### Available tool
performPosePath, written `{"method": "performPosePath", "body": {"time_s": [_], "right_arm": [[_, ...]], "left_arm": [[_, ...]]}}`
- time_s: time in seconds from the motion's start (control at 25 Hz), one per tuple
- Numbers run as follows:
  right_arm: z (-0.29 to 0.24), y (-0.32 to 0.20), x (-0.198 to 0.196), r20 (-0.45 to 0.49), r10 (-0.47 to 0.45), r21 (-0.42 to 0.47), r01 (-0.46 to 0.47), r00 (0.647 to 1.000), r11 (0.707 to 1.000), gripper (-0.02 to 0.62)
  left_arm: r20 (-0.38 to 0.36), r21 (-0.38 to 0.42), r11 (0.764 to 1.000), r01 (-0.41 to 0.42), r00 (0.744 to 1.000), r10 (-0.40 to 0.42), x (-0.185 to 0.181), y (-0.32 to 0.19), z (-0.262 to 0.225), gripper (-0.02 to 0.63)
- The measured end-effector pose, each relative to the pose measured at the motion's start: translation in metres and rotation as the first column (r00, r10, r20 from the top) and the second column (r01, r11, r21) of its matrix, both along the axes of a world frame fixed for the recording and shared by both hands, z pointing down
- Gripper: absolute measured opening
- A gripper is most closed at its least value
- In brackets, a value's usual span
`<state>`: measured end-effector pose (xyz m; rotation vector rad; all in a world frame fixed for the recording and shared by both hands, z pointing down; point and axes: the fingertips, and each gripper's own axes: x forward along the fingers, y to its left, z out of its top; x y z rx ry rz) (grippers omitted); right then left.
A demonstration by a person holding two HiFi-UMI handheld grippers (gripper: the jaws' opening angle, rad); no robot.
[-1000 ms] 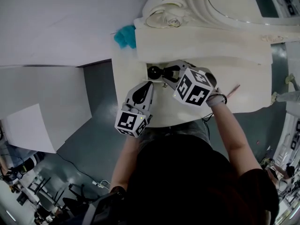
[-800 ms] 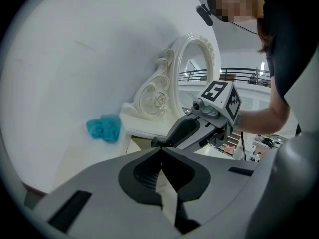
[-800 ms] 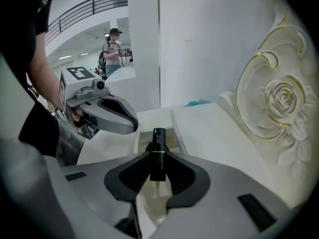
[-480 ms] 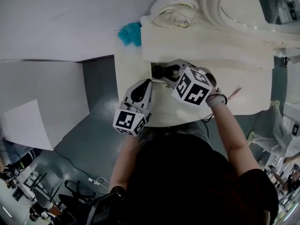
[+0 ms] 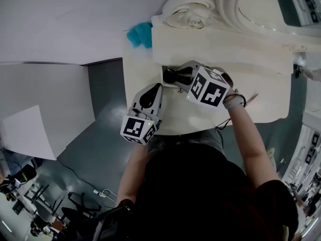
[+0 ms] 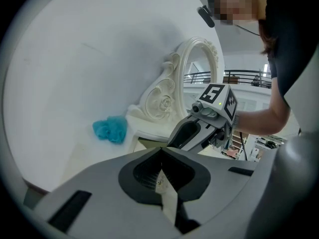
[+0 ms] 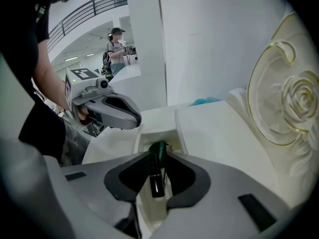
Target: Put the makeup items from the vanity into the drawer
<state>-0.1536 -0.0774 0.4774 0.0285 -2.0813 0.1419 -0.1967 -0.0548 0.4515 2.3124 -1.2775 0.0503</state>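
Note:
The white vanity (image 5: pixel 235 59) has a small drawer (image 5: pixel 161 70) open at its left front. My right gripper (image 5: pixel 174 78) points steeply down over that opening, shut on a slim dark makeup tube (image 5: pixel 168 76). In the right gripper view the tube (image 7: pixel 156 171), with its dark green end, stands between the jaws just above the drawer (image 7: pixel 141 139). My left gripper (image 5: pixel 159 88) hovers shut and holds nothing, close beside the drawer's front. In its own view its jaws (image 6: pixel 161 159) meet, and the right gripper's body (image 6: pixel 199 128) fills the space ahead.
A turquoise puff (image 5: pixel 140 34) lies at the vanity's back left, by the ornate mirror frame (image 5: pixel 195 9). A thin reddish pencil (image 5: pixel 250 97) rests on the top near my right wrist. White wall panels (image 5: pixel 50 24) stand to the left, and grey floor (image 5: pixel 105 114) lies below.
The right gripper has tipped slightly over the drawer with the tube still in it. The left gripper has stayed put.

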Motion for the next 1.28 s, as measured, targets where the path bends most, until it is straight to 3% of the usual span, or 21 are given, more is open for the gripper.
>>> {"method": "performPosePath", "body": {"time_s": [0.44,0.76,1.28], "right_arm": [[-0.006,-0.002,0.003,0.036,0.036,0.032,-0.037,0.999,0.999,0.107],[-0.022,0.000,0.014,0.114,0.100,0.072,-0.108,0.989,0.992,0.029],[-0.041,0.018,0.067,0.236,0.305,0.052,-0.326,0.923,0.944,0.021]], "left_arm": [[-0.003,0.003,1.000,-0.012,1.000,0.012,0.005,0.001,-0.001,0.012],[0.001,0.010,0.999,-0.048,0.999,0.048,0.019,0.002,-0.006,0.012],[-0.005,0.023,0.975,-0.219,0.976,0.219,0.083,0.005,-0.012,0.012]]}}
